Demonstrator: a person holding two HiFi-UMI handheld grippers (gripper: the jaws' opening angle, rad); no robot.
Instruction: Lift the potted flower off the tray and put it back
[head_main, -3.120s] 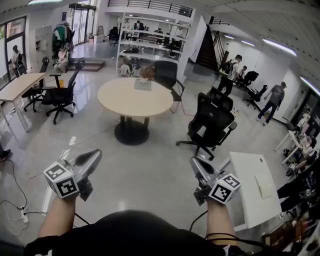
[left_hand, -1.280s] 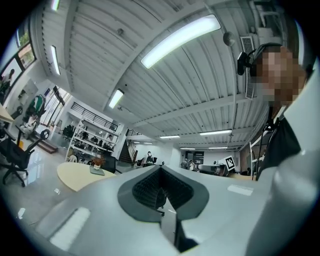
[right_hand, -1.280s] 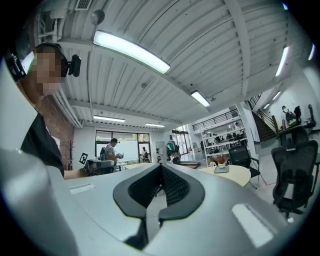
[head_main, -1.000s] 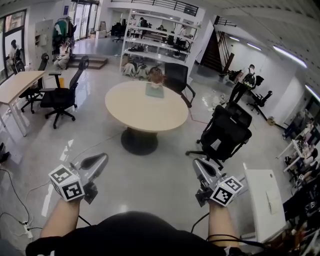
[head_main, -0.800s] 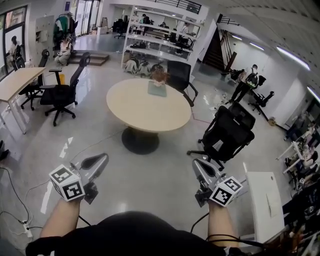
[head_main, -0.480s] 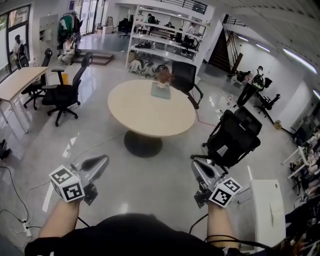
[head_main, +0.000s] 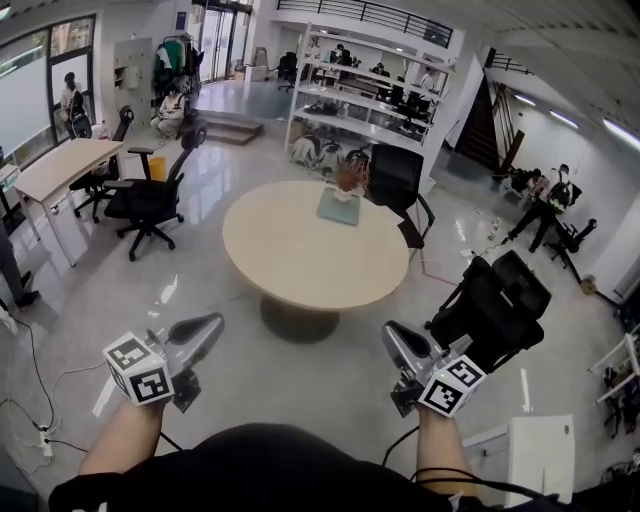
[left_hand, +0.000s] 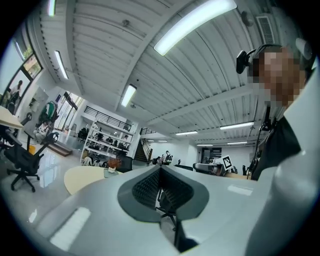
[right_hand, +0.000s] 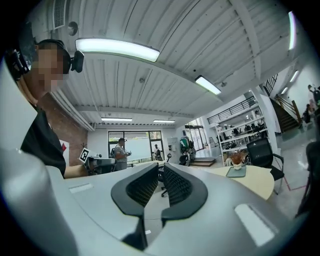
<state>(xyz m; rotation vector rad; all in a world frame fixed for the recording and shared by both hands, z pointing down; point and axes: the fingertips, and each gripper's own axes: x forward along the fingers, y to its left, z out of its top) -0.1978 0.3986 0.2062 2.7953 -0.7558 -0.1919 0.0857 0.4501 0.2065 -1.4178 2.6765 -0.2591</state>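
Note:
The potted flower (head_main: 348, 178) stands on a grey-green tray (head_main: 338, 207) at the far side of the round beige table (head_main: 300, 250), several steps ahead of both grippers. In the right gripper view the flower (right_hand: 237, 160) and tray (right_hand: 236, 172) show small at the right; in the left gripper view the flower (left_hand: 114, 164) is tiny at the left. My left gripper (head_main: 208, 325) is held level and shut, empty (left_hand: 160, 170). My right gripper (head_main: 392, 335) is also level; its jaws have just been opening slightly, a thin slit with nothing between (right_hand: 160, 172).
A black office chair (head_main: 493, 300) stands right of the table, close to my right gripper's path. Another chair (head_main: 395, 178) is behind the table, a third (head_main: 148, 200) at the left by a long desk (head_main: 60, 165). People (head_main: 548, 195) walk at the far right. Shelving (head_main: 370, 100) lines the back.
The whole view has advanced toward the round table, which now looks larger and nearer. Both grippers keep the same level pose in front of the body.

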